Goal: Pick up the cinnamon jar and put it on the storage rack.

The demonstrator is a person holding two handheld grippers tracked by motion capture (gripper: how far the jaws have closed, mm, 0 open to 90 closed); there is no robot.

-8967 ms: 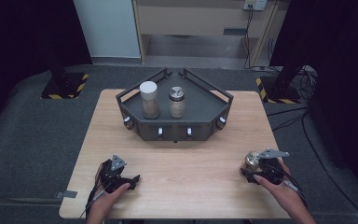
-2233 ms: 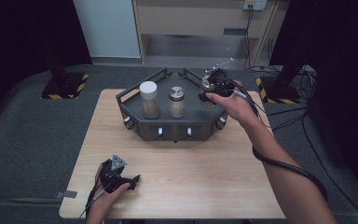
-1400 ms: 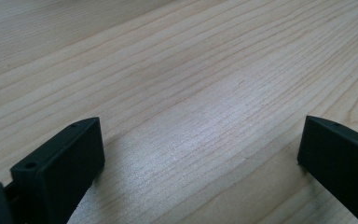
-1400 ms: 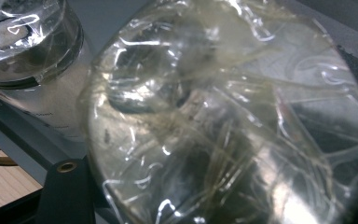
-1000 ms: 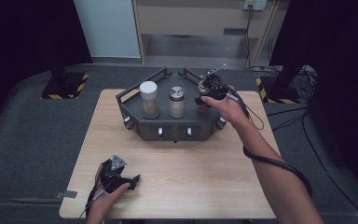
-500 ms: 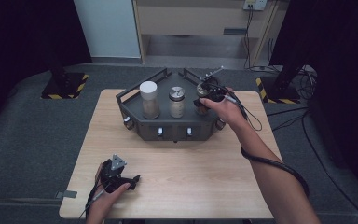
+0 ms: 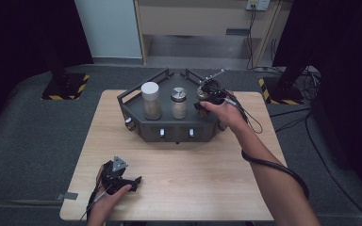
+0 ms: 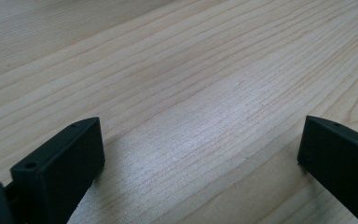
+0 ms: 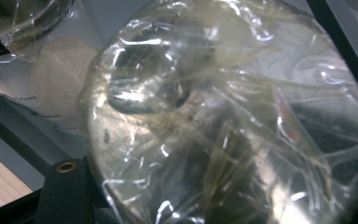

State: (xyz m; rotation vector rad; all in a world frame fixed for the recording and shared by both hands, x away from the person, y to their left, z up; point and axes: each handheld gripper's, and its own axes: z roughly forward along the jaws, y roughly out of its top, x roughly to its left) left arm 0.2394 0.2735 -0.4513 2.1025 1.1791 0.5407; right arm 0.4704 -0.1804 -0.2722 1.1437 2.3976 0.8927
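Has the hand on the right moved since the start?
Yes. The right gripper went from the table's near edge up to the dark tray, beside the silver-lidded jar.

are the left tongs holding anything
No: in the left gripper view the left tongs stand wide open over bare wooden table, with nothing between the jaws.

A: Item between the black jaws of the right gripper (image 7: pixel 202 96)?
B: Jar (image 9: pixel 223 116), clear, wrapped in glossy transparent film.
A: Beside it?
B: Jar with white lid (image 7: pixel 150 100), beige contents; dark grey tray (image 7: pixel 136 126).
A: Under the left gripper (image 7: pixel 122 181)?
B: Counter (image 8: pixel 191 84), pale wood, fine straight grain.
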